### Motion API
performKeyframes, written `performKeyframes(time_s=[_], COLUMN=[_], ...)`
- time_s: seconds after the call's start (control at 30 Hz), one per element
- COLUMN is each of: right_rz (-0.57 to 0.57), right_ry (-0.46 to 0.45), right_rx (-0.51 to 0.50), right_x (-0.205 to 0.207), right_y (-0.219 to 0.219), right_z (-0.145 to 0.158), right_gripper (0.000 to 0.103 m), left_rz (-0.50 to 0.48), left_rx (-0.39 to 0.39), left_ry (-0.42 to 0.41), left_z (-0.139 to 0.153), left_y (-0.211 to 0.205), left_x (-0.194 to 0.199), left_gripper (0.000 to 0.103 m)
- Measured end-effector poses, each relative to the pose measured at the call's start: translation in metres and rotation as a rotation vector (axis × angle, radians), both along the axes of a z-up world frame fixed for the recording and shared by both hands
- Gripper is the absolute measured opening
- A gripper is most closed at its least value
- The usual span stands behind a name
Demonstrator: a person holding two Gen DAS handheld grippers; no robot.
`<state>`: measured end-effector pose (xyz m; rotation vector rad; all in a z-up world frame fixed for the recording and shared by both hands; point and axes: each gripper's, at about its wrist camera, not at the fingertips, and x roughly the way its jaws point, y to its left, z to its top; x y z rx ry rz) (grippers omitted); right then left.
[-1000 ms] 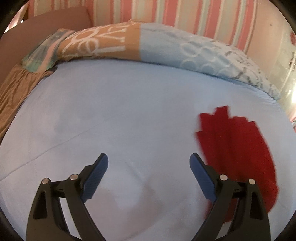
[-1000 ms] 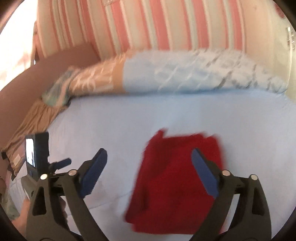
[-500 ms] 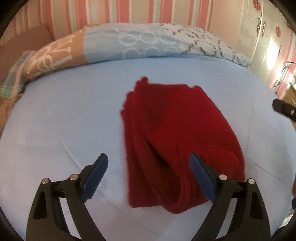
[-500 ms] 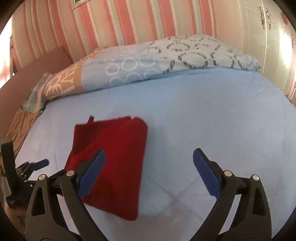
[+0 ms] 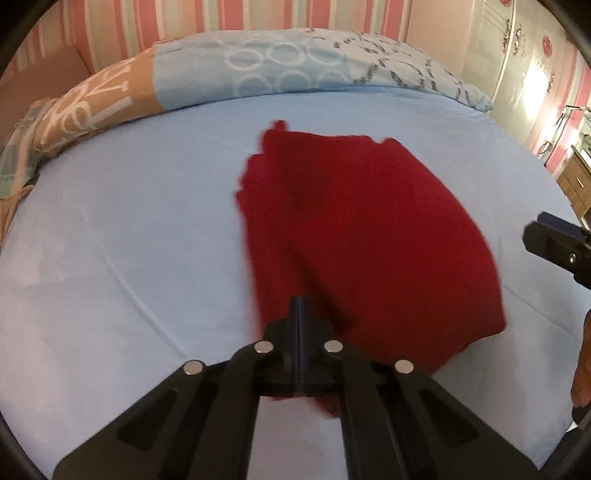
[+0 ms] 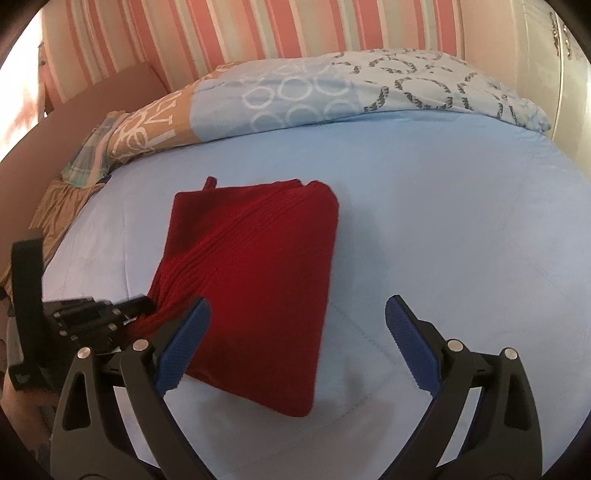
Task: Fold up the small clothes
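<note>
Up close in the left wrist view, the left claw [image 5: 298, 314] has its two fingers pressed together, pinching the near edge of the red cloth [image 5: 362, 236]. That cloth lies folded on the bed [image 5: 129, 240], which is covered by a pale blue sheet, and it spreads away from the claw toward the far side and to the right. Its outline is a little blurred, so the layers are hard to tell apart here. A rolled duvet [image 5: 288, 70] with rings and letters printed on it lies across the far end of the bed, below a pink striped wall [image 5: 147, 22]. At the right edge, part of the right claw's black frame shows above the sheet, apart from the cloth. Over in the right wrist view, the right claw [image 6: 297, 332] stands wide open and holds nothing; its blue left pad [image 6: 184, 343] hangs over the cloth's near left part, and its right pad is over bare sheet. The cloth [image 6: 258, 266] shows as a tidy folded rectangle with ribbed knit, lying flat on the bed [image 6: 443, 221] left of centre. The left claw [image 6: 144, 304] reaches in from the left and grips the cloth's left near corner, where the fabric bunches into ridges. The duvet [image 6: 332, 85] lies beyond, against the wall [image 6: 221, 29].
</note>
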<state>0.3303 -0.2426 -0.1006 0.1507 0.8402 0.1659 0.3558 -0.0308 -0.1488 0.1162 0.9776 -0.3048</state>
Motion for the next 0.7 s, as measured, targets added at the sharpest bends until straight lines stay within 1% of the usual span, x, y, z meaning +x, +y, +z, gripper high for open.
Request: performKeyframes(time_s=[0.03,0.07,0.1,0.13,0.17,0.2,0.23,0.27,0.3,0.33,0.4,0.43,0.47,0.5,0.53,0.57,0.6,0.7], right_rz=[-0.002,-0.004,-0.005,-0.01,-0.013,-0.016,-0.019,-0.022,-0.022,-0.021,-0.021,-0.019,-0.02,-0.021,-0.021,-0.022,-0.023,-0.025], right_ry=[-0.003,-0.01,-0.012,-0.009,-0.006,-0.002,0.002,0.003,0.004,0.006,0.009,0.011,0.011,0.009,0.009,0.01,0.011,0.015], right_rx=[-0.007,-0.012,-0.012,-0.009,-0.007,-0.009,-0.011,-0.011,-0.011,-0.012,-0.018,-0.014,-0.013,-0.015,-0.012,-0.011,-0.012,-0.007], right_x=[0.0,0.0,0.0,0.001,0.002,0.003,0.004,0.004,0.003,0.003,0.002,0.002,0.002,0.002,0.003,0.003,0.003,0.003], right_y=[0.001,0.002,0.001,0.0,0.0,-0.001,-0.001,-0.002,-0.002,-0.002,-0.002,-0.003,-0.003,-0.003,-0.004,-0.004,-0.004,-0.006], right_z=[0.0,0.001,0.001,0.0,-0.001,-0.002,-0.003,-0.004,-0.004,-0.005,-0.005,-0.005,-0.006,-0.005,-0.006,-0.007,-0.007,-0.01], right_gripper=[0.095,0.095,0.095,0.095,0.095,0.095,0.095,0.095,0.095,0.095,0.095,0.095,0.095,0.095,0.095,0.095,0.095,0.095], left_rz=[-0.009,-0.017,-0.037,-0.057,-0.076,-0.081,-0.08,-0.075,-0.08,-0.094,-0.105,-0.111,-0.124,-0.145,-0.167,-0.176,-0.182,-0.167], left_rx=[-0.034,-0.076,-0.101,-0.125,-0.164,-0.179,-0.189,-0.189,-0.17,-0.154,-0.088,-0.074,-0.085,-0.102,-0.112,-0.104,-0.092,-0.099], left_ry=[0.013,-0.005,-0.026,-0.031,-0.041,-0.053,-0.072,-0.089,-0.094,-0.082,-0.064,-0.052,-0.027,0.002,0.023,0.025,0.024,0.019], left_z=[0.001,0.004,0.008,0.01,0.014,0.016,0.019,0.021,0.02,0.019,0.012,0.009,0.004,0.0,-0.004,-0.008,-0.011,-0.015], left_y=[0.006,0.013,0.015,0.015,0.014,0.012,0.007,0.004,-0.004,-0.009,-0.021,-0.024,-0.027,-0.029,-0.031,-0.031,-0.033,-0.032], left_x=[0.001,-0.001,-0.004,-0.006,-0.008,-0.01,-0.014,-0.016,-0.018,-0.019,-0.017,-0.018,-0.018,-0.018,-0.019,-0.02,-0.021,-0.024], left_gripper=[0.0,0.0,0.0,0.002,0.008,0.047,0.074,0.096,0.095,0.095,0.095,0.093,0.08,0.054,0.043,0.032,0.025,0.019])
